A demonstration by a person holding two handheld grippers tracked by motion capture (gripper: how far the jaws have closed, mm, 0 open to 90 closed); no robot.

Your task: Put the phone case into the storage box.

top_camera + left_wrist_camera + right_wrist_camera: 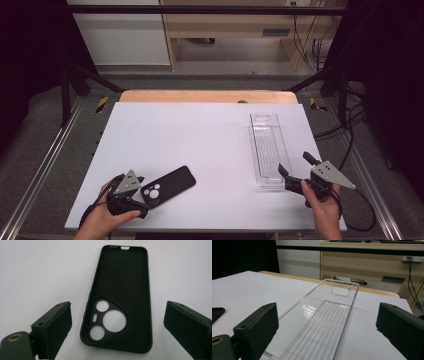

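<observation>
A black phone case (pixel 168 185) lies inner side up on the white table (pixel 200 145), its camera cut-outs toward the near left. My left gripper (pixel 141 186) is open at that end; in the left gripper view the phone case (pixel 120 295) lies between and beyond the spread jaws, untouched, with the left gripper (pixel 117 325) low over its camera end. A clear plastic tray (pixel 268 148) stands at the right, long side pointing away. My right gripper (pixel 296 164) is open at its near end. The clear tray (pixel 322 322) runs away from the open right gripper (pixel 327 327).
The table's wooden far edge (pixel 207 96) meets a black frame and metal rails on both sides. Cables (pixel 350 125) hang at the right. Light wooden furniture (pixel 230 25) stands behind the table. Bare white surface lies between case and tray.
</observation>
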